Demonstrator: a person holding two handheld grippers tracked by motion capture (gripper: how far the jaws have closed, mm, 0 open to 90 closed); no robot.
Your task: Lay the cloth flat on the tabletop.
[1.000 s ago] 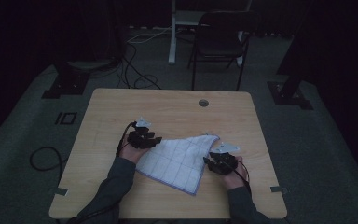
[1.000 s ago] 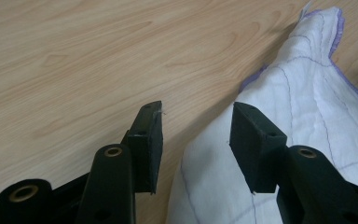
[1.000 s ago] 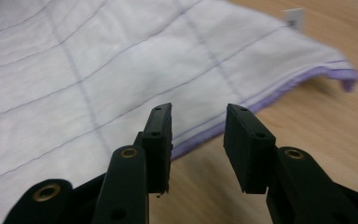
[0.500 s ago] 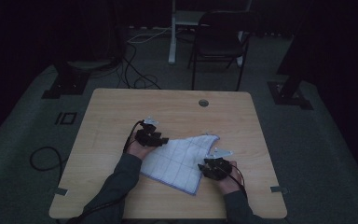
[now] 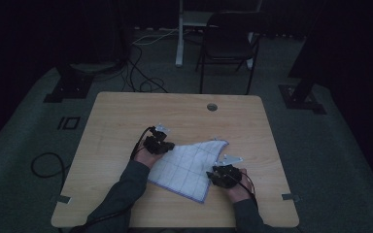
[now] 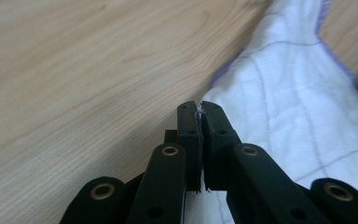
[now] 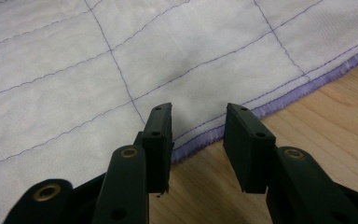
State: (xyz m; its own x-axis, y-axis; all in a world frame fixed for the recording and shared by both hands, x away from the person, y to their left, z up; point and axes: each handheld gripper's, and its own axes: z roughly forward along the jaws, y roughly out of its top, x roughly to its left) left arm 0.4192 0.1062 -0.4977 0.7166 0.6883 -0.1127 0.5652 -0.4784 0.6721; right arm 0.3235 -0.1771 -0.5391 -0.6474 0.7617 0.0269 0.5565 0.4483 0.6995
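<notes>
A white quilted cloth with purple stitching and hem [image 5: 189, 167] lies on the light wooden tabletop [image 5: 116, 121], near its front edge. The left gripper [image 6: 199, 108] pinches the cloth's corner, fingers clamped. The right gripper [image 7: 198, 122] hovers at the cloth's hem, fingers apart. Likely the grasping step before folding; next, the right gripper should close on the hem.

Left gripper [image 5: 158, 143]: at the cloth's [image 5: 187, 167] upper-left edge, jaws pressed together with a sliver of white fabric pinched between the pads [image 6: 199, 135]. Left forearm [image 5: 121, 194] runs in from below, angled up and right toward that edge.

Right gripper [image 5: 223, 174]: at the cloth's right edge, jaws parted [image 7: 196, 140], tips over the purple hem, one jaw above fabric. Right hand [image 5: 236, 189] sits just below it, wrist short and nearly straight.
</notes>
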